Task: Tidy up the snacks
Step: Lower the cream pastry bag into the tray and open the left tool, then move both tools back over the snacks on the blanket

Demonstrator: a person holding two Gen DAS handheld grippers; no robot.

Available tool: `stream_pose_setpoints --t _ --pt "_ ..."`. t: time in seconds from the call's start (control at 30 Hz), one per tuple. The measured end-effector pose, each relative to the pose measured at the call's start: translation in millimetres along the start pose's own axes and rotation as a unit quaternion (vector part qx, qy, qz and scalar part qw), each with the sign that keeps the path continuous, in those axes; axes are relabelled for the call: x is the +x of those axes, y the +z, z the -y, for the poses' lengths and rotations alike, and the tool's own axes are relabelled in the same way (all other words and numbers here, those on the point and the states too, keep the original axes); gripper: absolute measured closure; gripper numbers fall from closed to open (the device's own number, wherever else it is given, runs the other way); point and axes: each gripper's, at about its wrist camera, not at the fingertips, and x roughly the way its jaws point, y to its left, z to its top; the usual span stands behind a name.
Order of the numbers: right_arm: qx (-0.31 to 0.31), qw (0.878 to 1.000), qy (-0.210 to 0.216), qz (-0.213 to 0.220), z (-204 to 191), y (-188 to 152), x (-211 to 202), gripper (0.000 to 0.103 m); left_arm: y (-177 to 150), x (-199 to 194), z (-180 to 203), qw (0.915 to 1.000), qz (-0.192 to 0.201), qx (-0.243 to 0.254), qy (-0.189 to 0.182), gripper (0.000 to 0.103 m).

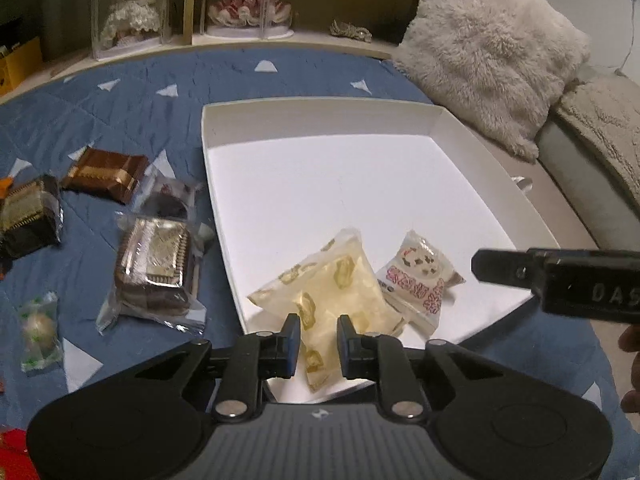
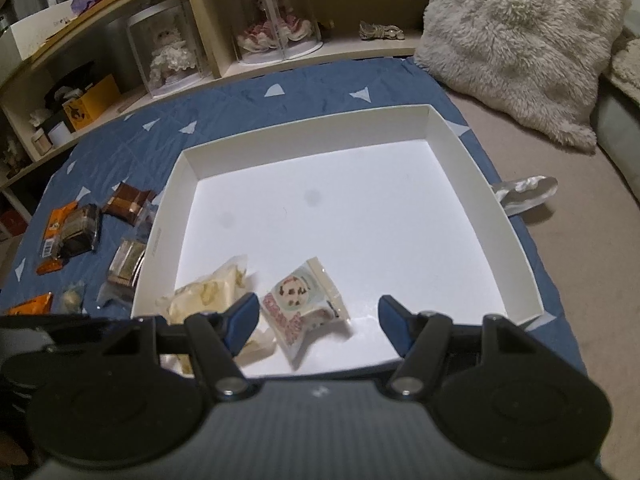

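Left gripper [image 1: 318,330] clamped on yellow-print packet [image 1: 332,284] over white box [image 1: 316,120] near edge, long axis pointing away. Right gripper [image 2: 316,312] spread wide, empty, above red-print packet [image 2: 302,304].

A plain white box [image 2: 472,168] sits on a blue quilt [image 1: 120,120] scattered with pale triangles. One pale yellow packet [image 1: 332,280] bears gold motifs; another white packet [image 2: 300,304] has red lettering. A brown wrapper [image 1: 106,174] carries a gold band.
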Motion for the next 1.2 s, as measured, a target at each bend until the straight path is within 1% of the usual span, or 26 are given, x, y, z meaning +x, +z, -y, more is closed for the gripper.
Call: stream_pose_setpoints --t 0.03,0.1,0.17,0.23,0.3,0.37,0.5,0.57,0.67,0.7,0.73,0.8,0.87,0.93,1.07,1.2 --pt "0.000 1.000 0.000 -0.001 0.5 -0.2 -0.3 0.031 0.8 -1.9 -0.3 1.0000 0.001 -0.002 0.000 0.080" --pt "0.001 1.000 -0.001 -0.002 1.5 -0.8 -1.1 0.030 2.3 -5.7 -1.0 1.0000 0.002 -0.006 0.000 0.074" --pt "0.001 1.000 -0.005 -0.001 2.2 -1.4 -2.8 0.028 2.6 -9.8 -1.0 1.0000 0.004 -0.007 0.002 0.064" --pt "0.003 1.000 -0.009 0.002 3.4 -2.8 -6.1 0.026 3.2 -14.2 -1.1 1.0000 0.005 -0.008 0.003 0.062" --pt "0.004 1.000 -0.009 0.006 3.9 -4.4 -10.4 0.024 3.9 -18.7 -1.3 0.9999 0.005 -0.010 0.004 0.058" --pt "0.008 1.000 -0.013 0.008 4.3 -6.3 -14.7 0.023 3.7 -23.9 -1.3 0.9999 0.008 -0.011 0.004 0.046" --pt "0.013 1.000 -0.024 0.011 4.8 -8.4 -21.1 0.019 1.5 -33.5 -2.1 0.9999 0.009 -0.011 0.007 0.037" --pt "0.015 0.999 -0.029 0.016 4.4 -9.7 -24.9 0.017 -0.5 -38.1 -4.1 0.9998 0.010 -0.013 0.011 0.028" --pt "0.015 0.999 -0.033 0.020 4.5 -12.4 -30.0 0.014 -2.5 -43.9 -8.2 0.9996 0.012 -0.016 0.018 0.023" --pt "0.014 0.999 -0.036 0.021 4.5 -13.6 -31.7 0.011 -3.3 -45.9 -10.4 0.9995 0.012 -0.019 0.021 0.022" --pt "0.013 0.999 -0.038 0.022 4.4 -14.6 -32.7 0.007 -4.1 -48.1 -12.9 0.9994 0.012 -0.022 0.023 0.018" --pt "0.011 0.999 -0.042 0.024 4.3 -16.3 -35.2 0.005 -5.9 -52.3 -16.9 0.9991 0.015 -0.028 0.027 0.012" --pt "0.011 0.998 -0.049 0.028 3.9 -17.3 -39.2 0.003 -7.1 -57.4 -20.7 0.9988 0.020 -0.030 0.031 0.004" --pt "0.008 0.998 -0.050 0.034 4.3 -17.1 -43.7 0.001 -8.1 -62.5 -24.4 0.9984 0.026 -0.035 0.036 0.000" --pt "-0.001 0.998 -0.049 0.038 1.5 -18.8 -47.9 0.001 -9.7 -70.7 -30.7 0.9980 0.028 -0.041 0.038 0.000" --pt "-0.014 0.998 -0.045 0.047 -5.2 -19.7 -52.3 0.001 -14.4 -78.3 -37.1 0.9974 0.027 -0.044 0.050 0.000"
